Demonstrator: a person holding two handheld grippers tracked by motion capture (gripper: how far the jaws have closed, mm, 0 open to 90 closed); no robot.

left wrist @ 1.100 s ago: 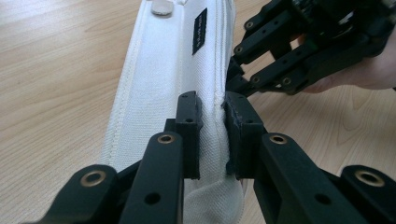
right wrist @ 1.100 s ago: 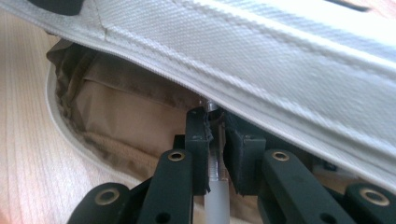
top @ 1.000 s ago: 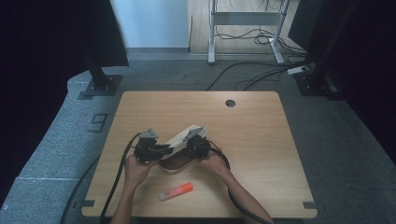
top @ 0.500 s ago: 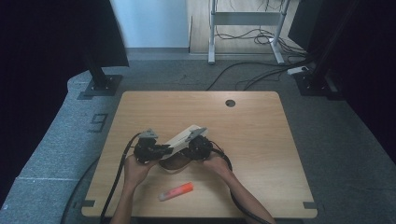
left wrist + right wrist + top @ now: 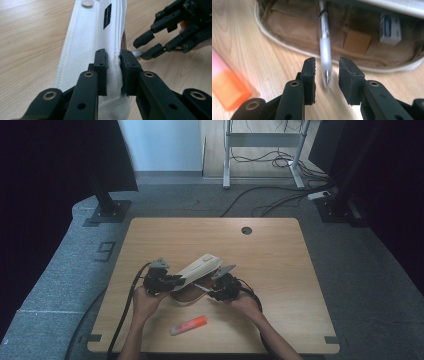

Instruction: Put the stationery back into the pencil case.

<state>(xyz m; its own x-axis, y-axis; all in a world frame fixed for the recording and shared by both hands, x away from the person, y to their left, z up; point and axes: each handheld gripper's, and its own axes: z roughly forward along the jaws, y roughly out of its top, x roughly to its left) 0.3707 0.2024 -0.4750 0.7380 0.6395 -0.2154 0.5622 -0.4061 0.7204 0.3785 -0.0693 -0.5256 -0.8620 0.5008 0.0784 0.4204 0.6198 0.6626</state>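
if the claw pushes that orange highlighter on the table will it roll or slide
The highlighter looks like a smooth plastic tube lying flat on the bare table, so a sideways push would probably roll it. Pushed along its length, it would likely slide. It seems light and stiff.

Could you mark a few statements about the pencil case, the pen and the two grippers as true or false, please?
1. The left gripper clamps the white pencil case. True.
2. The right gripper squeezes the pen. False: its jaws stand apart from it, having just been opening.
3. An eraser lies inside the case. True.
4. The highlighter is inside the case. False: it lies on the table.
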